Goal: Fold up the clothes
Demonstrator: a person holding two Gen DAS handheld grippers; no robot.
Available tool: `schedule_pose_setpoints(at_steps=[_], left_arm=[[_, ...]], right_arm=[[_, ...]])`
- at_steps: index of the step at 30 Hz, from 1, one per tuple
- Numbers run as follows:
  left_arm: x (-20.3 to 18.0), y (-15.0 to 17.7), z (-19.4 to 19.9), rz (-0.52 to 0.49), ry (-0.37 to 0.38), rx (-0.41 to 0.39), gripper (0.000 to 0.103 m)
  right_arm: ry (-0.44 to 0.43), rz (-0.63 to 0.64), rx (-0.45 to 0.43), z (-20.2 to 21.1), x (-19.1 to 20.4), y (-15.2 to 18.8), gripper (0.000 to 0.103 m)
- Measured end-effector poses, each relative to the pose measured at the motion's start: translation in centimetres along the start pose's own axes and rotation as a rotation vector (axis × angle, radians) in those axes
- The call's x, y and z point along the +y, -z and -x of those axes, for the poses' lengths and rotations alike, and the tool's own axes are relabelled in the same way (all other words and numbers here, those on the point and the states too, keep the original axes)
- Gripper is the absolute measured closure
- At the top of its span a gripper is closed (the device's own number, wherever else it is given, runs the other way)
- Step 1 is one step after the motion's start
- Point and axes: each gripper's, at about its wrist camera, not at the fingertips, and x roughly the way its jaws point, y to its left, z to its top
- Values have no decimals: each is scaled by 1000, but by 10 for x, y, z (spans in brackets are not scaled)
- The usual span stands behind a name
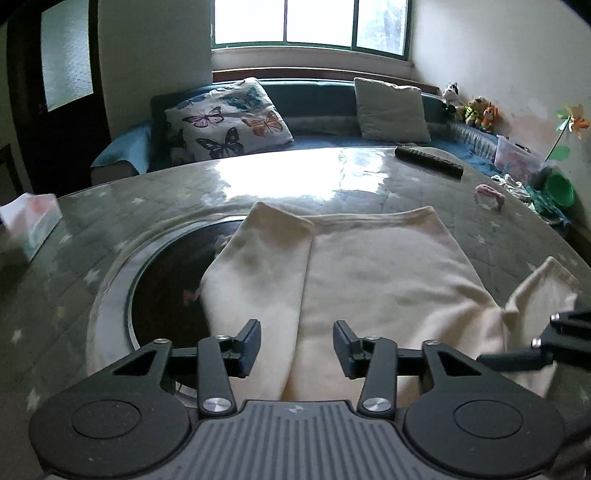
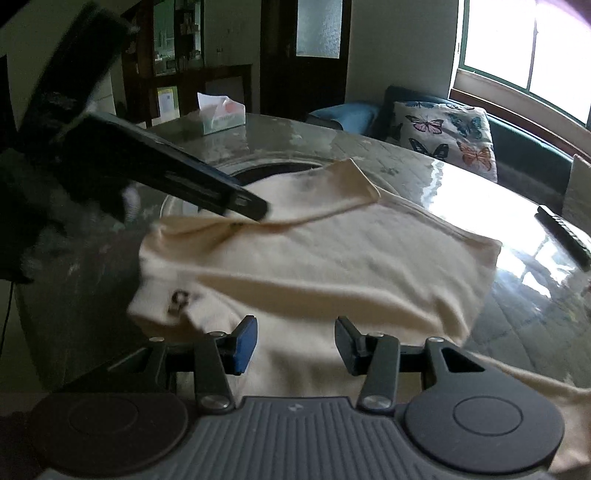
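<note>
Left gripper (image 1: 296, 347), seen from its own wrist camera, is hovering low over the near part of a cream garment (image 1: 369, 273), its two fingers (image 1: 248, 347) standing wide apart with nothing between them. That garment is lying spread on a glass-topped table (image 1: 110, 206), one sleeve (image 1: 258, 266) folded over the body along a straight crease. Part of the cloth is covering a dark round inset (image 1: 166, 291) in the tabletop. At the right edge, the right gripper (image 1: 554, 343) is reaching in beside the other sleeve (image 1: 543, 291), which is rising in a peak. A remote control (image 1: 428, 161) is resting on the far side of the table, a tissue box (image 1: 31, 225) is sitting at the left, and a butterfly cushion (image 1: 229, 120) is leaning on the sofa (image 1: 317, 96) under the window (image 1: 310, 22).

From the right wrist camera, the right gripper (image 2: 295, 345) is hanging just above the near cloth of the cream garment (image 2: 332, 258), its fingers (image 2: 245, 345) likewise spread wide and gripping nothing. Across the garment, the left gripper (image 2: 243, 205) is angling down from the upper left, its tip at the folded sleeve (image 2: 332, 188); whether it is touching the cloth I cannot tell, as the frame is blurred. A small dark mark (image 2: 179, 297) is showing on the fabric near the left. The tissue box (image 2: 221, 112) is standing at the far edge of the table (image 2: 406, 162), with the butterfly cushion (image 2: 447, 136) beyond and the remote control (image 2: 563, 236) at the right.
</note>
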Motion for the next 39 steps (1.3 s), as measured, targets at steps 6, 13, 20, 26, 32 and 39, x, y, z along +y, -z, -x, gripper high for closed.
schedule_pose_setpoints(at_steps=[6,13,20,26,32,39], left_arm=[[1,-24,-42,9,8,20,67],[-1,-47,-93,23,5,21,68],[0,-54,-117,-11,-25,7,81],[27,-53,-102,70,-35,-17,100],[77,-48,-43,187,-100,-113,100],[147,-27,35,293,-227,-200,100]], right_arm=[[-29,-13,10,-16,-6,-6,56],[-61,-17,24,-25,-6,-2,56],[-78,-27,34,-32,-11,-1,56],[-66,-21,31,-32,-10,-2,56],[-36,-14,14,-23,-5,-4,56],[-53,19,-26,-12,14,-15,56]])
